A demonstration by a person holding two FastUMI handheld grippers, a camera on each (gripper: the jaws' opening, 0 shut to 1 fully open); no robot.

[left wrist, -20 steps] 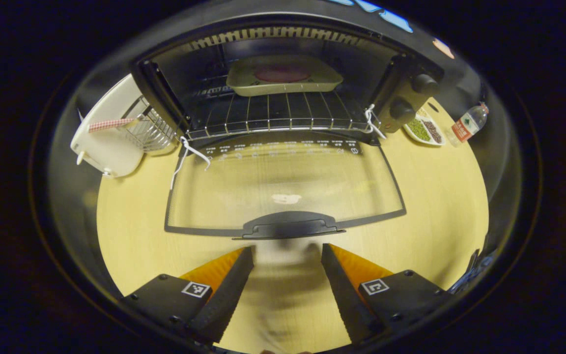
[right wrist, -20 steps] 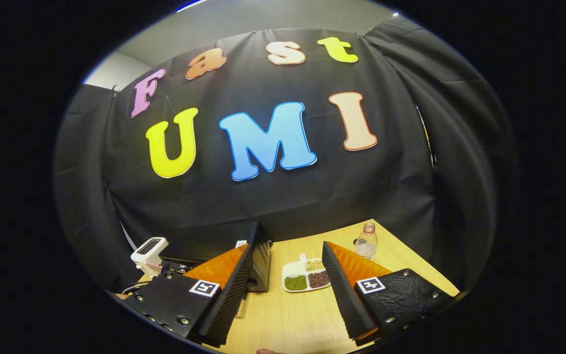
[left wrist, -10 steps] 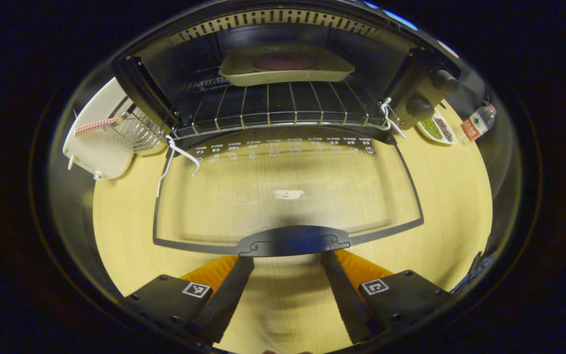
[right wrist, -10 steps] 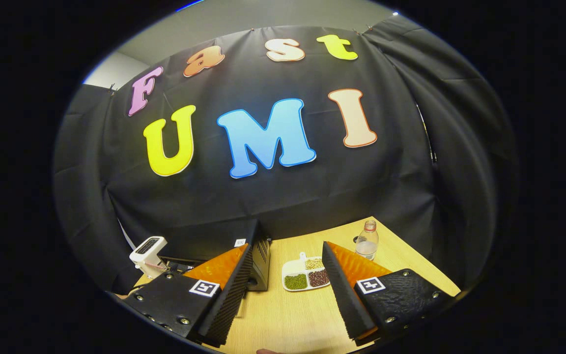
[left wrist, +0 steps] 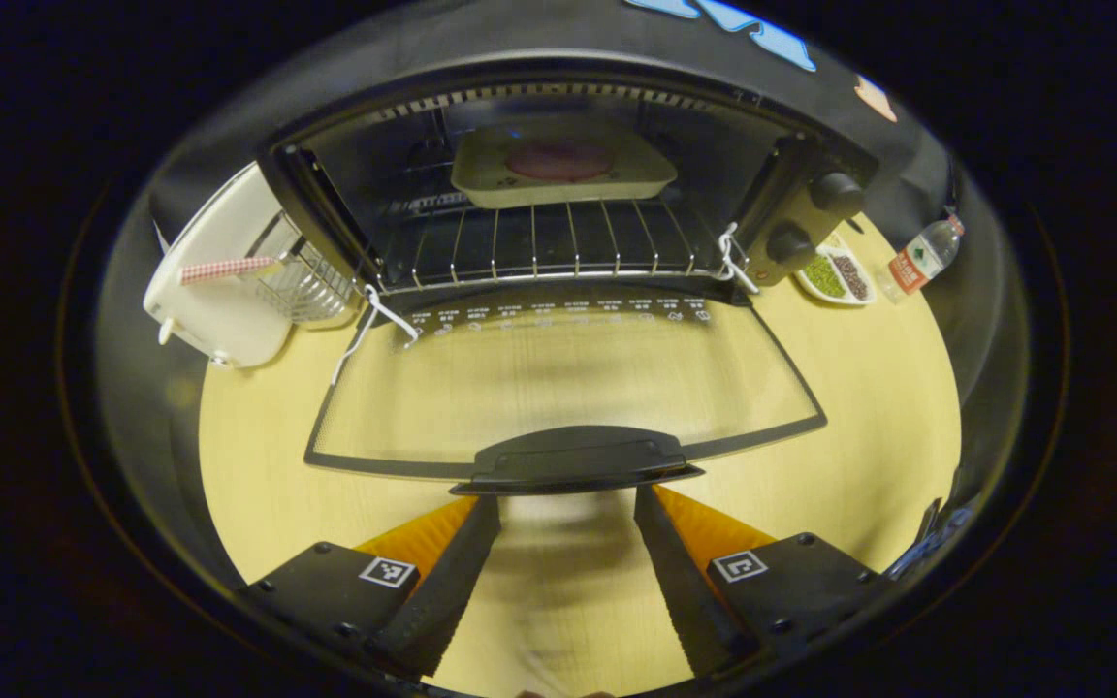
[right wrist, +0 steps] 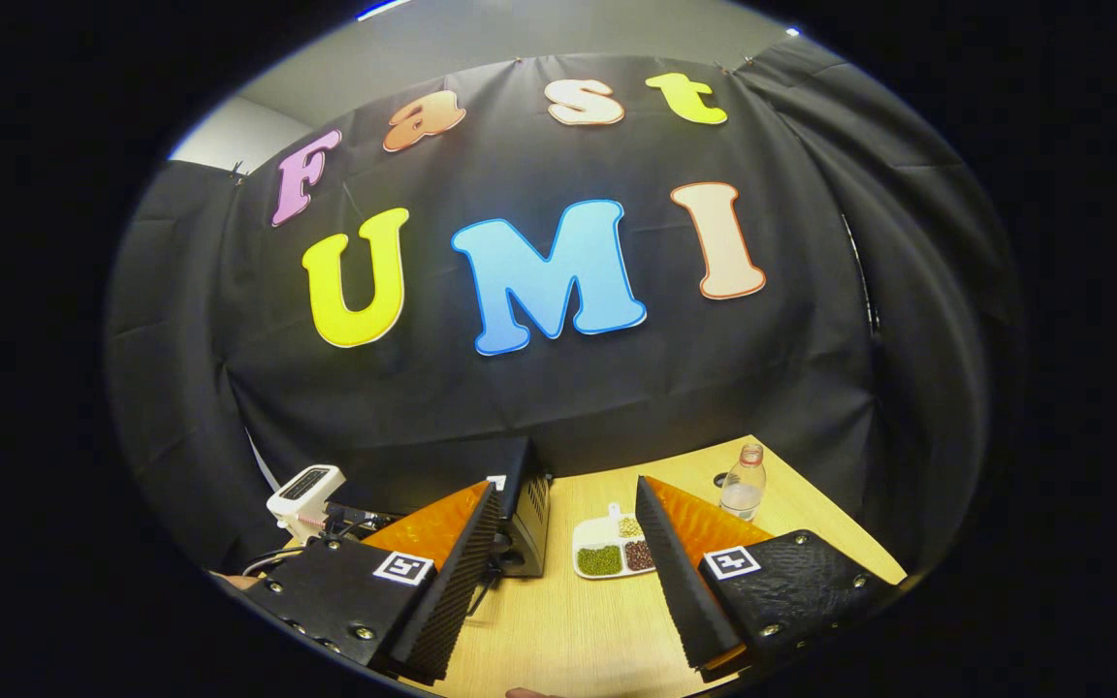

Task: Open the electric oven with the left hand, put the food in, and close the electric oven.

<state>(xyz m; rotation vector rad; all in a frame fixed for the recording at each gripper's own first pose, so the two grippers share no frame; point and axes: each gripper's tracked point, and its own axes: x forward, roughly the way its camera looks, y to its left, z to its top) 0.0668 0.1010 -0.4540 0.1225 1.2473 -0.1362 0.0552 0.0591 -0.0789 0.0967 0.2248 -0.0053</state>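
On the pale wooden worktop [left wrist: 258,465], the black electric oven [left wrist: 558,145] has its glass door [left wrist: 558,378] down, a blurry beige tray of food [left wrist: 563,165] sits deep inside, and the left gripper [left wrist: 566,504] and right gripper [right wrist: 566,490] both hold their jaws apart, empty.

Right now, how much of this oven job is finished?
Oven door is down and the tray of food sits on the rack inside. The open left gripper is just short of the door handle. Closing is left; the right gripper hangs open, empty.
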